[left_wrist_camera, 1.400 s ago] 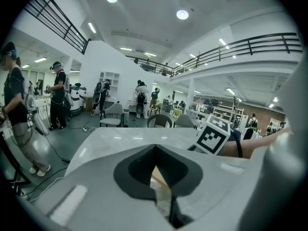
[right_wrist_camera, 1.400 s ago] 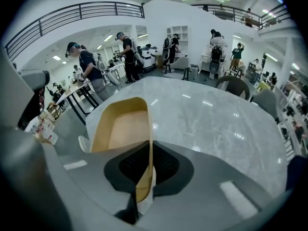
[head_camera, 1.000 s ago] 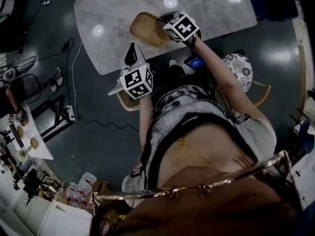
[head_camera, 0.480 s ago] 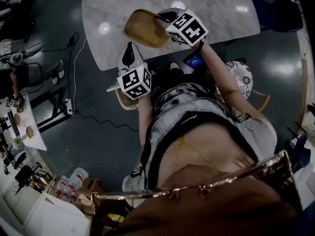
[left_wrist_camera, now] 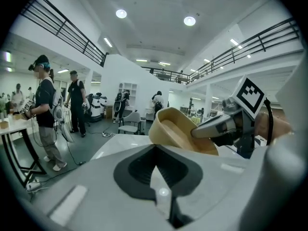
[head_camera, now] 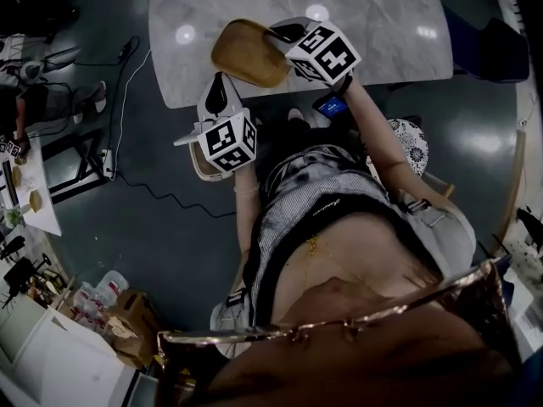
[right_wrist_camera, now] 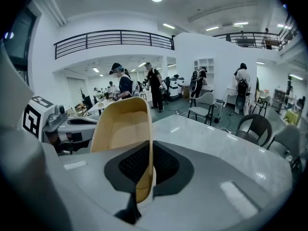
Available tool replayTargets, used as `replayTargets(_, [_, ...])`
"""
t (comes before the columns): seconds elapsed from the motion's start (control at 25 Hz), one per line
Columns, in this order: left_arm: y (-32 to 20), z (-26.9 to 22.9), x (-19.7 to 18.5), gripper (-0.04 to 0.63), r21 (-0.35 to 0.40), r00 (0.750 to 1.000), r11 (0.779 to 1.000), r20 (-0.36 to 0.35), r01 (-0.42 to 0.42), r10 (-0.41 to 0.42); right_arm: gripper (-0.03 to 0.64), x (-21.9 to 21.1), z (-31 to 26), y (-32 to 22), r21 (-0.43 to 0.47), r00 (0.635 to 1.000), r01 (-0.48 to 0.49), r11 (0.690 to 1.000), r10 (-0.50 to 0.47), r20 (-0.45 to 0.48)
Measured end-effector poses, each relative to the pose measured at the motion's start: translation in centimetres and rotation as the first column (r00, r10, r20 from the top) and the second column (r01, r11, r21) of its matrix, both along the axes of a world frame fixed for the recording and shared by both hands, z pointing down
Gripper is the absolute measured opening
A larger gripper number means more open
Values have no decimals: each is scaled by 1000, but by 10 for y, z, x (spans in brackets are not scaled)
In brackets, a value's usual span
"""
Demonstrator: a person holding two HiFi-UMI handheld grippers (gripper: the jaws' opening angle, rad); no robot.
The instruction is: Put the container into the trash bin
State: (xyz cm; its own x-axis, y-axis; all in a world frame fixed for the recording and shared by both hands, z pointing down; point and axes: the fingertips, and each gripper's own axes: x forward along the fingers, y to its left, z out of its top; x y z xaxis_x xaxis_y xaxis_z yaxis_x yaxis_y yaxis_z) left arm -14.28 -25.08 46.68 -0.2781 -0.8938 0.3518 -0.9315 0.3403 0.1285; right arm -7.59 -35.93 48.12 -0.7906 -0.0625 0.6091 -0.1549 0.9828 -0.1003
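Carry step: my right gripper [head_camera: 284, 34] is clamped on the container [head_camera: 246, 53] rim, holding it up off the table [head_camera: 382, 32].
My left gripper [head_camera: 219, 96] has its jaws together and empty. I see no bin, so next I need to find it and carry the container across.

Left tongs [head_camera: 222, 83], right tongs [head_camera: 282, 32]: grey, black-white marker cubes [head_camera: 227, 142]; striped top [head_camera: 288, 219].

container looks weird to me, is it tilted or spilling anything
The container hangs tilted, pinched by one side wall alone in the right gripper, above the marble table. That is just how it is held: it looks empty and undamaged, and no spill shows.
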Motion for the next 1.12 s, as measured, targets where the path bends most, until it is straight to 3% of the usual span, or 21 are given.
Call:
replayTargets(0.52, [41,-4,-32,0,14,994,993,0,113,-113,37,-32,-3,29,-21,997,72,997,-72,9])
replayTargets(0.84, [114,-11,-80,0,17,978,978,4,209,-209,37,-89,-1,102,-49,985,175,983,-174,15])
replayTargets(1.12, [203,-8,-126,0,5,948,948,19,317,-317,37,-138,13,184,-78,963,269,960,-269,5])
